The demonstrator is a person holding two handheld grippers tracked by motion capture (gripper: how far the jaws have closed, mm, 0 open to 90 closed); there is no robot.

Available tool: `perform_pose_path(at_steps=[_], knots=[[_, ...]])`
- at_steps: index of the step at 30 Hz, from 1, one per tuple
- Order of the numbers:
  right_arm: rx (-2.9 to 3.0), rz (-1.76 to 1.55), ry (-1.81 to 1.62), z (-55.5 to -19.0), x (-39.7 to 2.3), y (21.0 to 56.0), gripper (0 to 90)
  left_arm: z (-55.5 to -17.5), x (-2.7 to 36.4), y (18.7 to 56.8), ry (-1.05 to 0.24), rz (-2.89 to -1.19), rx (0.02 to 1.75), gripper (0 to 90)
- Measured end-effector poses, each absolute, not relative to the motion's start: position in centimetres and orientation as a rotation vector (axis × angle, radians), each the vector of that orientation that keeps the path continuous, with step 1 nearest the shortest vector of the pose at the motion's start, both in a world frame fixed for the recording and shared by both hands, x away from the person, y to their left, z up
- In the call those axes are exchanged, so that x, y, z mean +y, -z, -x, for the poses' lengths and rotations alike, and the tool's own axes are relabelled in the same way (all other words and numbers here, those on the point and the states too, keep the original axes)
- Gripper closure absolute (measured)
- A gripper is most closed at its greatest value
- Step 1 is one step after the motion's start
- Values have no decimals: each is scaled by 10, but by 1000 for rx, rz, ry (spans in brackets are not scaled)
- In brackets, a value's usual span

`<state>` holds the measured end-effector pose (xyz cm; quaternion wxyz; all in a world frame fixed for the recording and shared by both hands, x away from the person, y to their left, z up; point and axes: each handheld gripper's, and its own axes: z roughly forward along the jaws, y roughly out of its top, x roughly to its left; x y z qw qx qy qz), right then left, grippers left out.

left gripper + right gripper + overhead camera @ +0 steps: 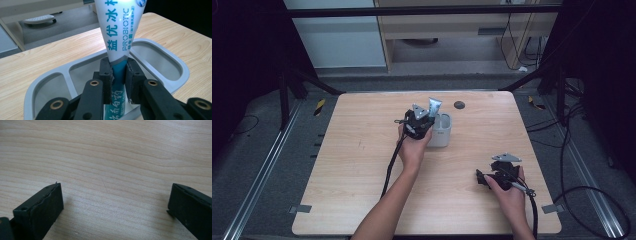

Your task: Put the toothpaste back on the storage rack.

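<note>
Jaws of the left gripper (118,75) pinch a toothpaste tube (118,32) upright over the grey holder (160,53), right gripper (115,207) spread idle above the table (105,150); narrow grip risks slippage.

wooden table (362,165) on dim grey floor (257,150).

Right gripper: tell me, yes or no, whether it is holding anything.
No: the right gripper has its jaws spread wide over bare wooden table, with nothing between them.
</note>
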<state>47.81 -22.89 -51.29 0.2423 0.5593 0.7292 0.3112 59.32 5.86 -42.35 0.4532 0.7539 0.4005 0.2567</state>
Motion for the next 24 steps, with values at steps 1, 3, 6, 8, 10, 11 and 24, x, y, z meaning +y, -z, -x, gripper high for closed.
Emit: perform_pose_path(at_steps=[1, 3, 6, 8, 10, 11, 24], knots=[[1993, -1529, -851, -478, -229, 513, 3, -593, 59, 423, -631, -1861, 991, 771], [1993, -1529, -851, -478, -229, 513, 4, -593, 59, 423, -629, -1866, 992, 771], [1993, -1529, -851, -478, -229, 513, 3, -592, 60, 422, -620, -1870, 1000, 770], [1993, -1529, -851, -478, -229, 513, 4, -592, 60, 421, -616, -1873, 1003, 769], [1993, -1529, -851, -478, -229, 513, 3, -593, 61, 420, -606, -1876, 1010, 768], [1993, -1529, -851, -478, -229, 513, 4, -594, 61, 420, -606, -1879, 1011, 768], [1993, -1531, -852, -478, -229, 513, 3, -597, 58, 418, -599, -1895, 1011, 761]])
